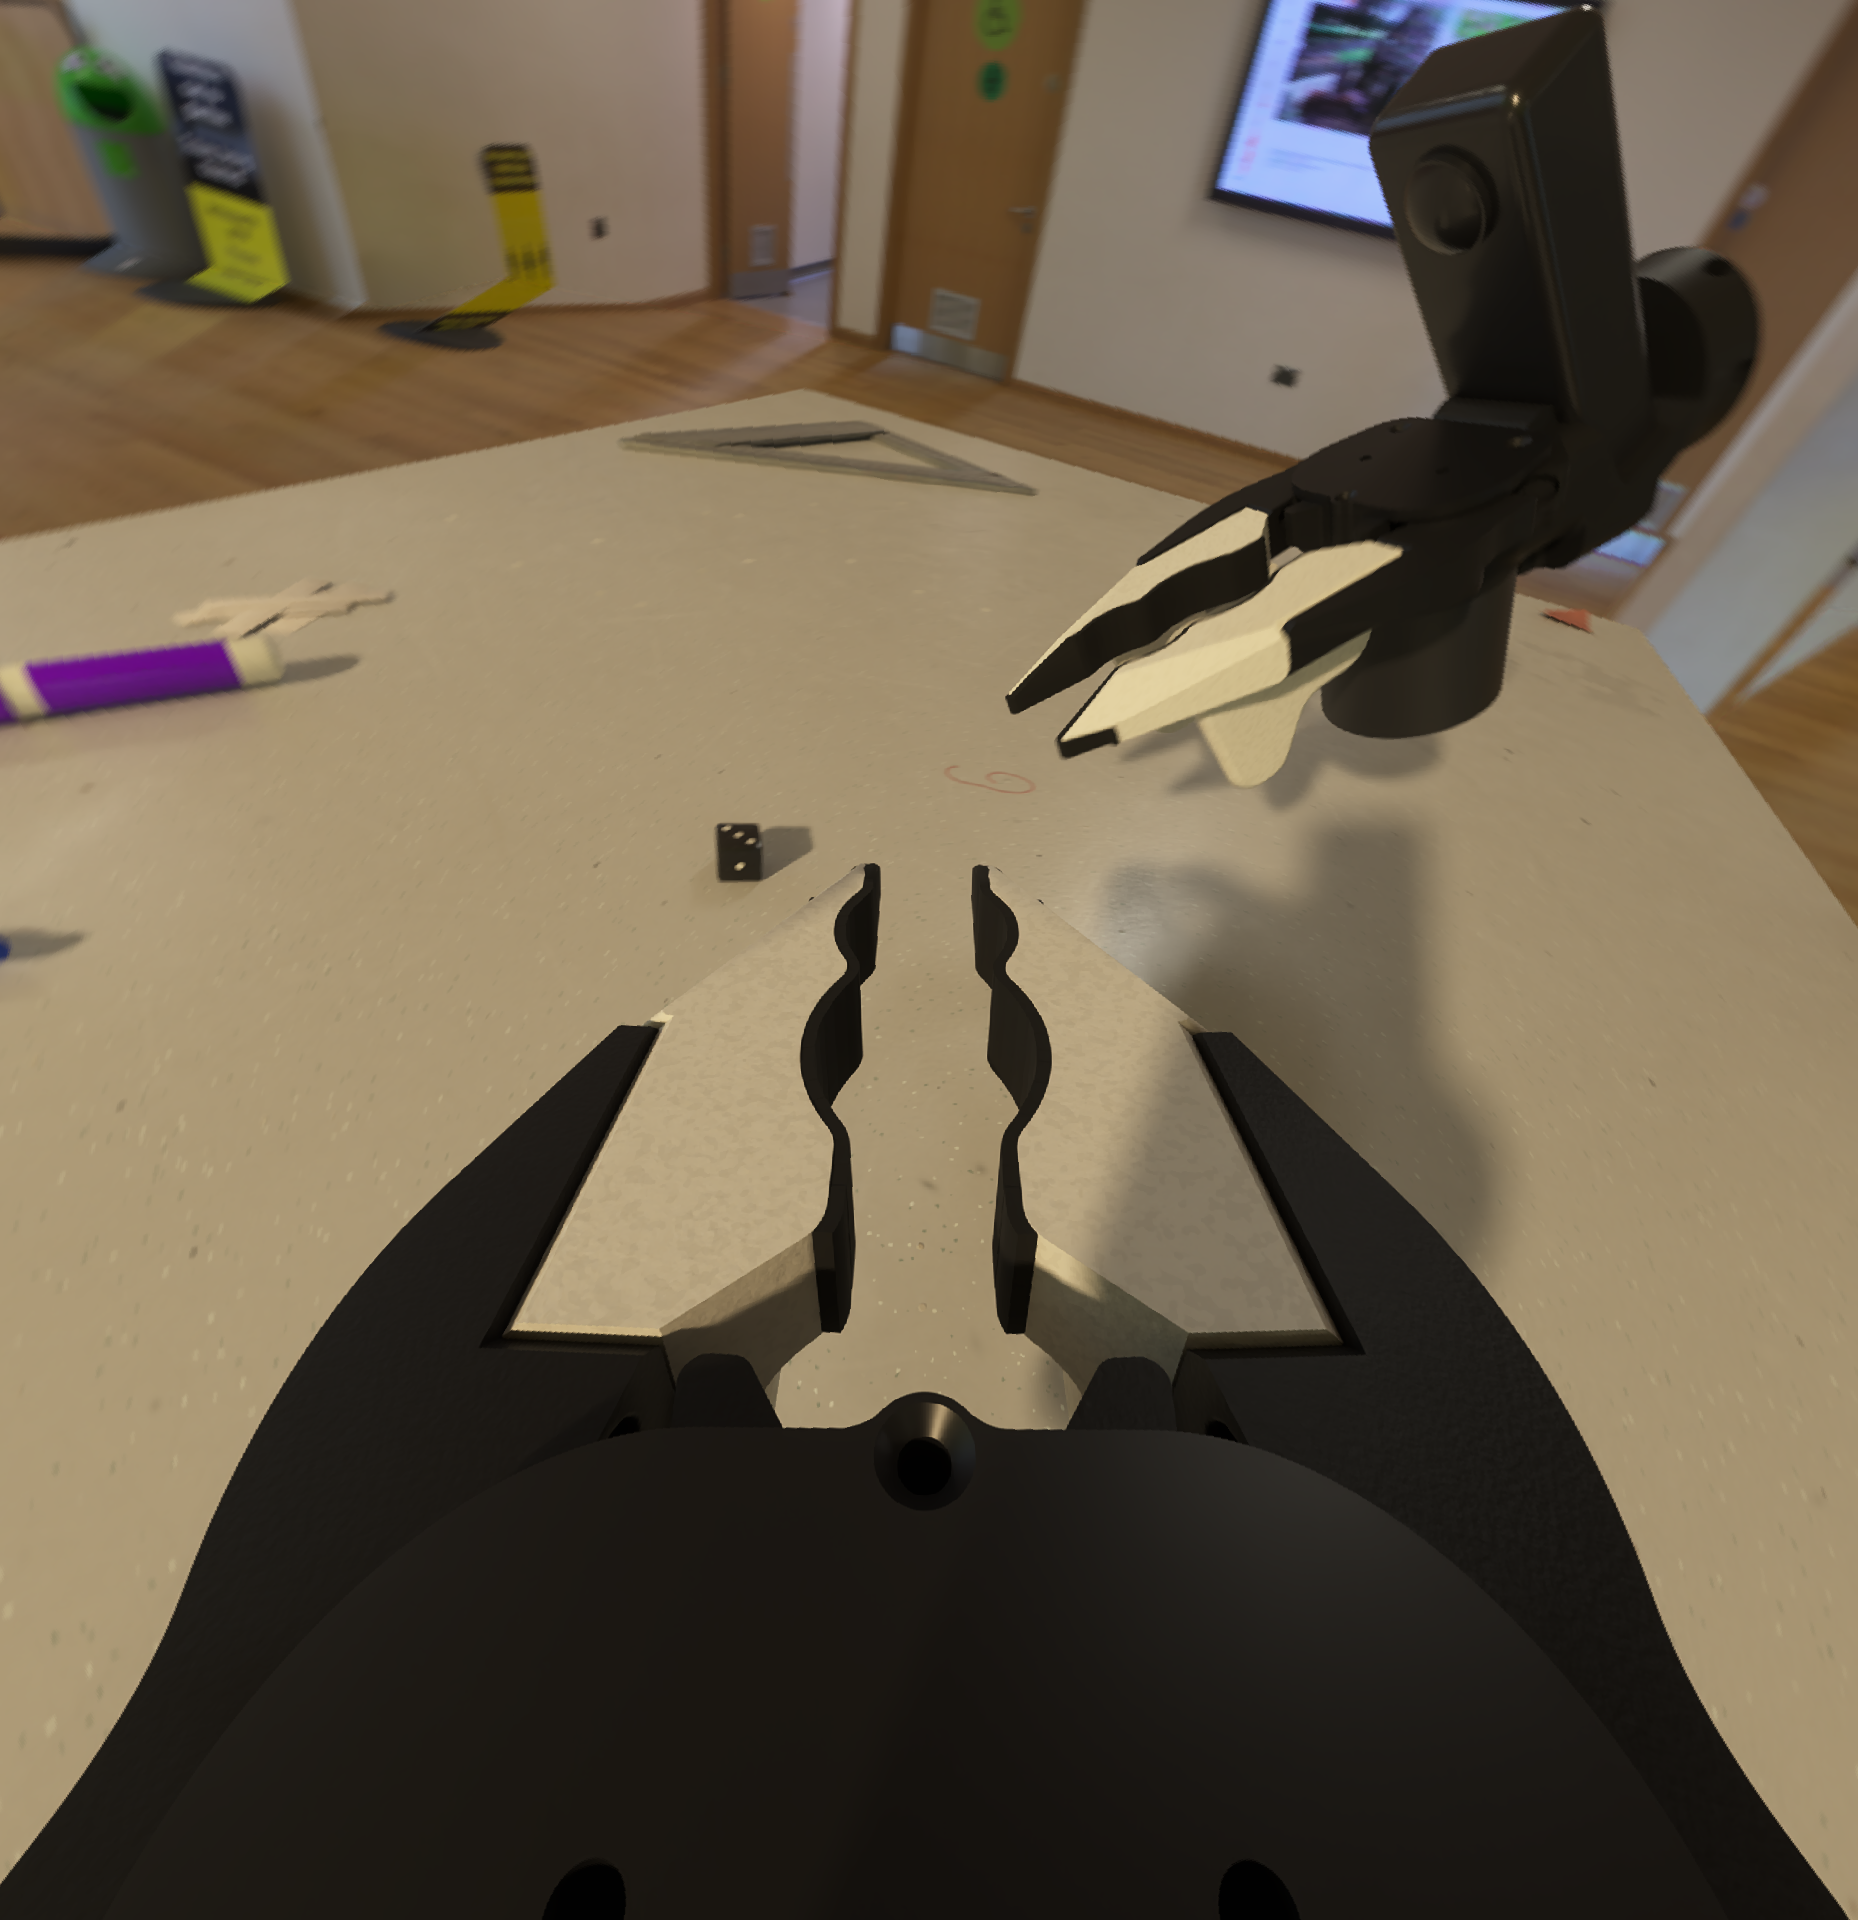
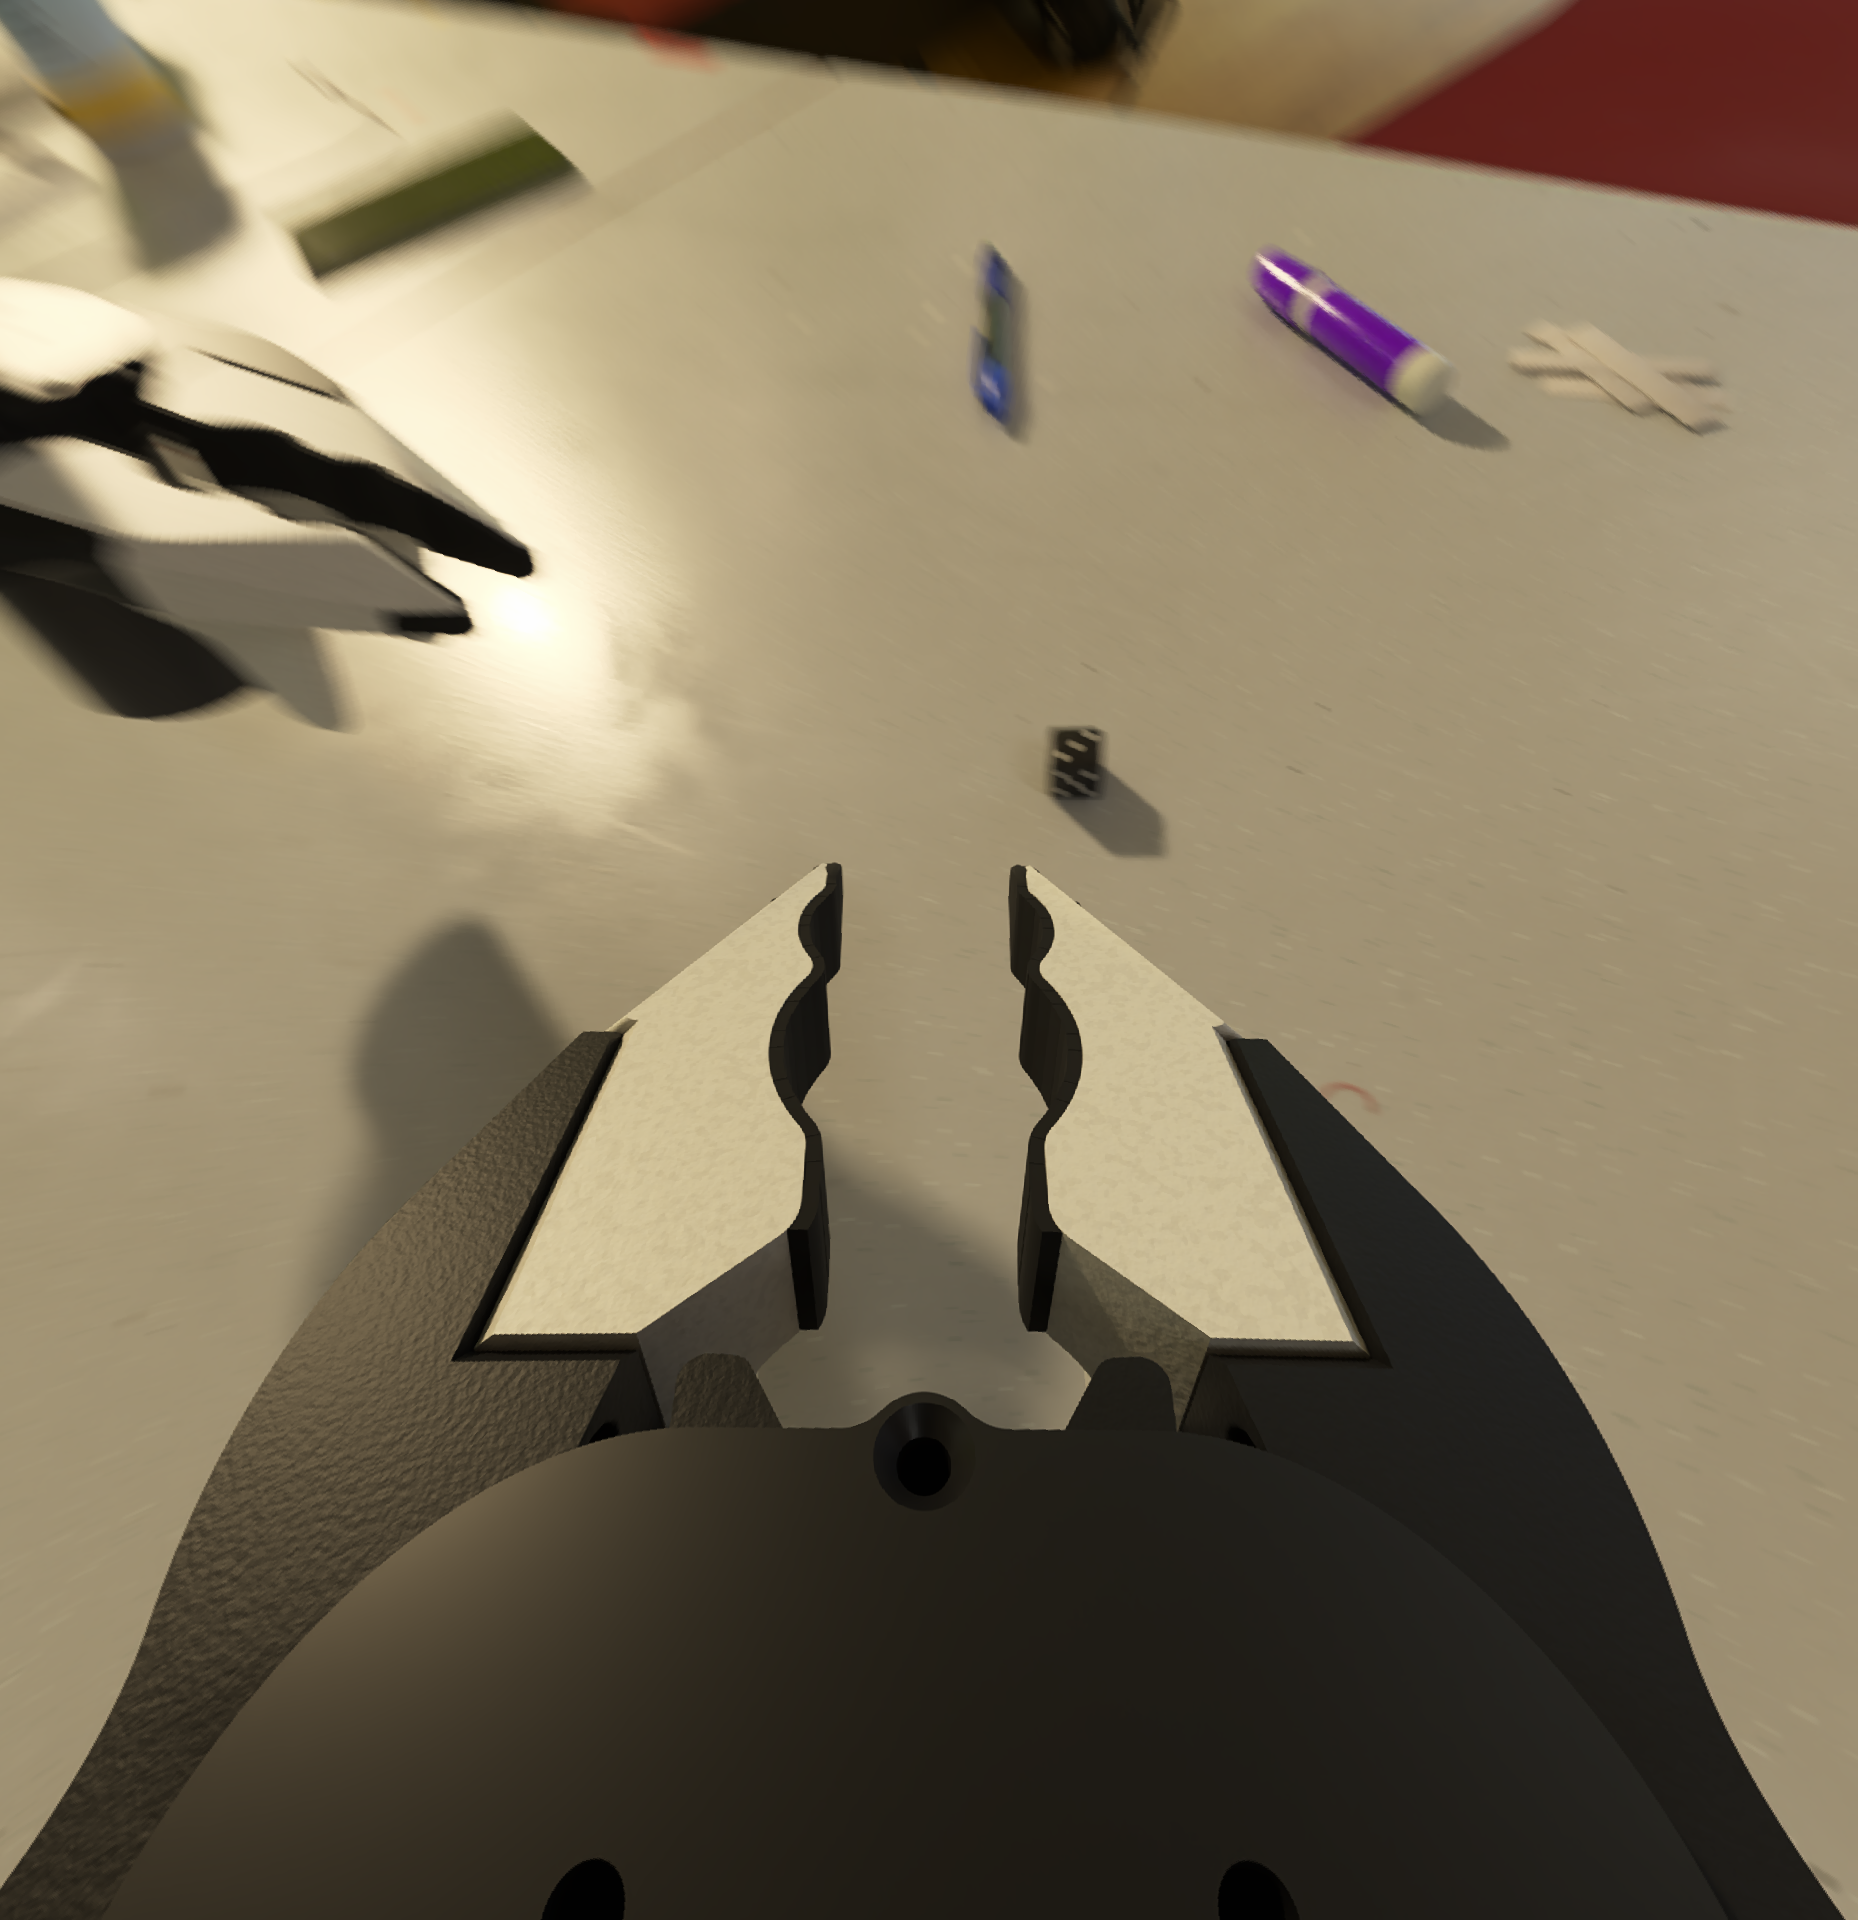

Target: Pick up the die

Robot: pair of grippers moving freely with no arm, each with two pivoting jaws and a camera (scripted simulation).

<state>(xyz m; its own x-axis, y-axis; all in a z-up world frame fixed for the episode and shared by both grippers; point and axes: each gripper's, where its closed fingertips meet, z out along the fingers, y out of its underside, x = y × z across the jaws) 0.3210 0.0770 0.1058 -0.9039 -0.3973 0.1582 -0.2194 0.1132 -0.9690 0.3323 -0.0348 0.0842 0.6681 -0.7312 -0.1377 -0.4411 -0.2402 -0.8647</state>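
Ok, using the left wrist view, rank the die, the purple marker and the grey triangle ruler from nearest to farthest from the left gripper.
From the left gripper:
1. die, just ahead, slightly left of the fingertips.
2. purple marker, far left, mid-table.
3. grey triangle ruler, at the table's far edge.

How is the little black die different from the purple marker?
The die is a small black cube with white dots; the purple marker is a long tube with a pale cap. The die sits just ahead of the left claw; the marker lies farther off. Both rest on the table, untouched.
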